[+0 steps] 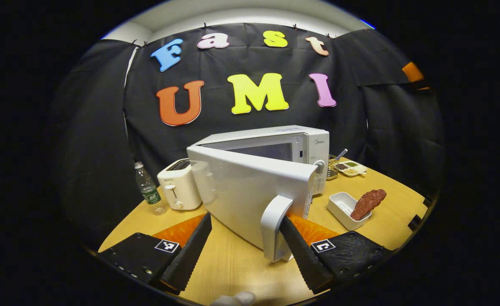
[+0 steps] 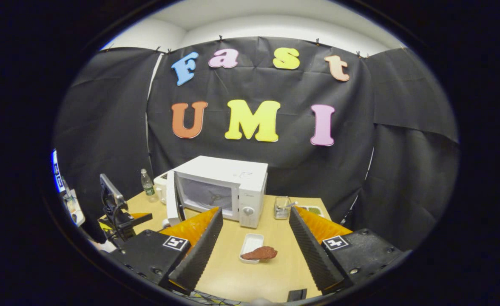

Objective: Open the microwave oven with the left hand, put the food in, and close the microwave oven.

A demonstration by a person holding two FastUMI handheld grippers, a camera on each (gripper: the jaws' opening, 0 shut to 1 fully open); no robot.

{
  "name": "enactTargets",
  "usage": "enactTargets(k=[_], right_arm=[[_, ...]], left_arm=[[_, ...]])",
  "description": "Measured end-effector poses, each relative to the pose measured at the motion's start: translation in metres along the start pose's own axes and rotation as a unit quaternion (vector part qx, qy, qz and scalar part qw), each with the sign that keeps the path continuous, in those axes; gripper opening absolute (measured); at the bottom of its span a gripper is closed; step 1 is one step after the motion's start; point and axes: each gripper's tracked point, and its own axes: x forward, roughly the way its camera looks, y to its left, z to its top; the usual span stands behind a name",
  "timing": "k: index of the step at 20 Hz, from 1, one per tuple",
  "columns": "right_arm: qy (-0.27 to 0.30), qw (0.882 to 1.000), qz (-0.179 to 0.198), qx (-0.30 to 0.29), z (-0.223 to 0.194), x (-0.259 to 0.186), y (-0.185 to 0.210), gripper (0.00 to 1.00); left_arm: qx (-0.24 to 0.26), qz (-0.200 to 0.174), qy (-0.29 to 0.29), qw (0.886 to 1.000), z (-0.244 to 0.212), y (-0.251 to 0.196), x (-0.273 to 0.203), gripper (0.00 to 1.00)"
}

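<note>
Hooking the microwave door (image 1: 250, 191) by its handle (image 1: 274, 227), left gripper (image 1: 245, 250) gaping, gripping nothing; right gripper (image 2: 254, 250) wide, empty; handle likely slipping off.

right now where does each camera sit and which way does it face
Left gripper view: rides the left gripper, close to the microwave door, one finger behind its handle.
Right gripper view: rides the right gripper, farther back, facing the microwave and the food.
Shared: microwave, food, toaster, water bottle, table.
</note>
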Motion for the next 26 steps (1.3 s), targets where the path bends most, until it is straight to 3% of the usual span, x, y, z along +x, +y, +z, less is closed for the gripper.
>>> enactTargets(k=[1,2,3,4,5,6,7,10,11,12,13,14,15,16,17,18,19,22,23,24,25,26], right_arm=[[0.004,1.000,0.004,0.000,-0.005,-0.002,0.010,0.92],[0.005,1.000,0.009,0.001,-0.008,-0.003,0.019,1.00],[0.008,1.000,0.011,0.000,-0.012,-0.005,0.026,0.92],[0.009,1.000,0.013,-0.001,-0.015,-0.007,0.034,1.00],[0.012,1.000,0.015,-0.001,-0.019,-0.010,0.042,0.92],[0.012,1.000,0.019,0.000,-0.021,-0.013,0.051,0.92],[0.013,1.000,0.021,0.001,-0.023,-0.016,0.058,1.00],[0.011,1.000,0.022,0.002,-0.029,-0.023,0.074,1.00],[0.012,1.000,0.020,0.000,-0.033,-0.024,0.078,1.00],[0.013,1.000,0.018,-0.001,-0.036,-0.024,0.080,0.92],[0.014,1.000,0.015,-0.001,-0.039,-0.025,0.080,1.00],[0.016,1.000,0.015,0.001,-0.042,-0.026,0.081,1.00],[0.019,1.000,0.012,0.002,-0.046,-0.025,0.080,0.92],[0.021,1.000,0.009,0.003,-0.050,-0.024,0.077,1.00],[0.024,1.000,0.006,0.006,-0.053,-0.022,0.075,1.00],[0.025,1.000,0.004,0.009,-0.055,-0.021,0.072,0.92],[0.026,1.000,0.002,0.011,-0.056,-0.019,0.069,1.00],[0.031,0.999,-0.002,0.010,-0.067,-0.012,0.054,1.00],[0.034,0.999,-0.004,0.008,-0.072,-0.007,0.047,0.92],[0.039,0.999,-0.006,0.007,-0.081,-0.001,0.038,1.00],[0.048,0.999,-0.009,0.006,-0.091,0.005,0.029,1.00],[0.053,0.999,-0.007,0.007,-0.103,0.011,0.020,0.92]], left_arm=[[-0.001,0.007,0.003,1.000,-0.004,0.012,-0.008,0.97],[-0.002,0.014,0.006,1.000,-0.009,0.025,-0.015,0.96],[-0.002,0.022,0.008,1.000,-0.012,0.037,-0.023,0.97],[-0.002,0.030,0.011,0.999,-0.016,0.051,-0.031,0.97],[-0.002,0.037,0.015,0.999,-0.020,0.063,-0.037,0.97],[-0.002,0.043,0.017,0.999,-0.023,0.076,-0.041,0.97],[-0.002,0.050,0.019,0.999,-0.026,0.088,-0.047,0.97],[-0.009,0.070,0.020,0.997,-0.033,0.126,-0.064,0.97],[-0.008,0.080,0.021,0.997,-0.035,0.140,-0.068,0.88],[-0.008,0.092,0.019,0.996,-0.035,0.154,-0.072,0.88],[-0.008,0.101,0.015,0.995,-0.034,0.168,-0.077,0.97],[-0.007,0.104,0.014,0.994,-0.033,0.176,-0.080,0.97],[-0.004,0.108,0.013,0.994,-0.032,0.183,-0.084,0.96],[0.000,0.113,0.012,0.994,-0.031,0.189,-0.087,0.94],[0.001,0.114,0.011,0.993,-0.030,0.192,-0.091,0.94],[-0.001,0.111,0.012,0.994,-0.032,0.191,-0.093,0.94],[0.000,0.110,0.013,0.994,-0.032,0.189,-0.096,0.94],[0.000,0.100,0.012,0.995,-0.028,0.172,-0.106,0.97],[-0.004,0.093,0.011,0.996,-0.025,0.163,-0.108,0.97],[-0.006,0.085,0.008,0.996,-0.020,0.152,-0.112,0.97],[-0.010,0.077,0.005,0.997,-0.014,0.142,-0.115,0.97],[-0.016,0.067,0.000,0.998,-0.007,0.131,-0.118,0.97]])
